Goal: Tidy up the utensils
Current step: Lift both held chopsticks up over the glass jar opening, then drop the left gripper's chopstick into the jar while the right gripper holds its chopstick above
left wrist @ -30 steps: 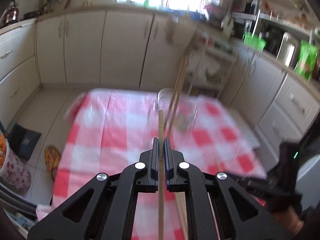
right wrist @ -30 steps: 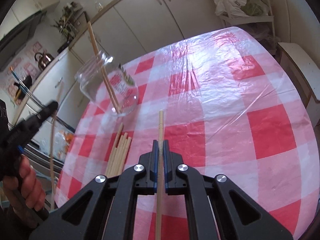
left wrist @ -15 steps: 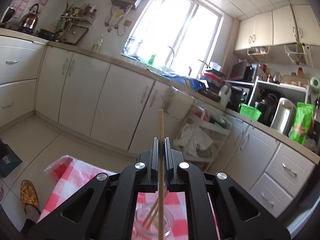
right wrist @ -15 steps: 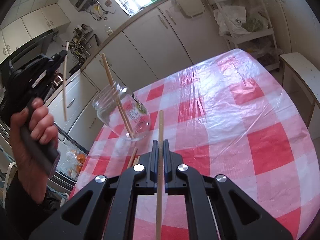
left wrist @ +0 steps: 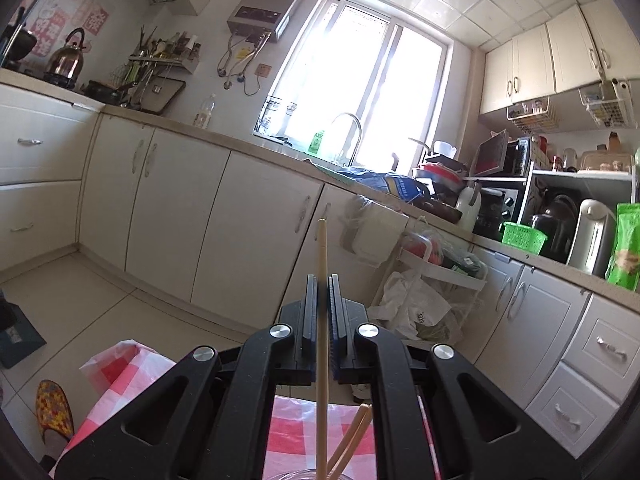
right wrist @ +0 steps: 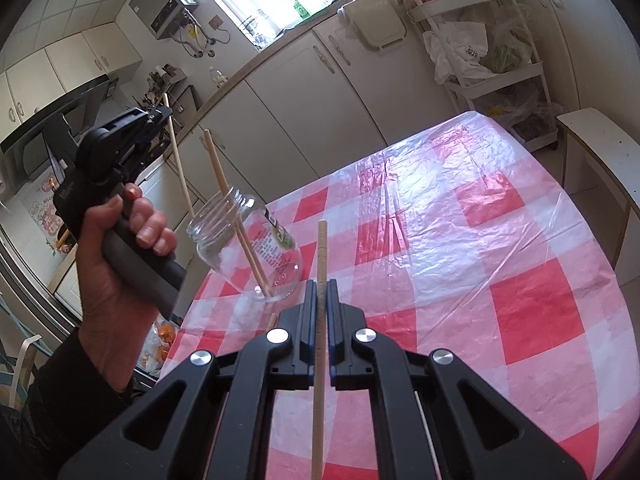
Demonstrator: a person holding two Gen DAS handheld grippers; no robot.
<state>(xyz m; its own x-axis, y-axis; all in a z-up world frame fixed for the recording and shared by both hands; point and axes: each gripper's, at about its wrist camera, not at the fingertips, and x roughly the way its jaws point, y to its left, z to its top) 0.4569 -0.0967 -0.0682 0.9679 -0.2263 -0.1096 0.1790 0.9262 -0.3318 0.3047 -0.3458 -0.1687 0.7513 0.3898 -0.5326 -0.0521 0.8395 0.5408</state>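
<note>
A clear glass jar [right wrist: 256, 256] stands on the red-and-white checked tablecloth [right wrist: 460, 240] with chopsticks [right wrist: 228, 204] leaning in it. My left gripper [right wrist: 162, 114], held by a hand [right wrist: 120, 264], hovers above and left of the jar, shut on a wooden chopstick [right wrist: 180, 168] whose lower end reaches the jar's mouth. In the left wrist view the left gripper [left wrist: 320, 280] pinches that chopstick [left wrist: 322, 248], and the jar rim [left wrist: 304, 474] shows at the bottom edge with two chopsticks [left wrist: 352, 444] inside. My right gripper [right wrist: 319, 284] is shut on another chopstick [right wrist: 321, 240], just right of the jar.
One loose chopstick [right wrist: 273, 320] lies on the cloth behind my right fingers. A white bench [right wrist: 600, 140] stands at the table's right edge. A wire rack with bags [right wrist: 500, 40] and cream cabinets [left wrist: 248, 232] stand beyond. A slipper [left wrist: 54, 410] lies on the floor.
My left gripper rose and tipped upward, bringing its chopstick upright over the jar; its view swung from the table to the cabinets and window. The right gripper tilted up slightly, still holding its chopstick.
</note>
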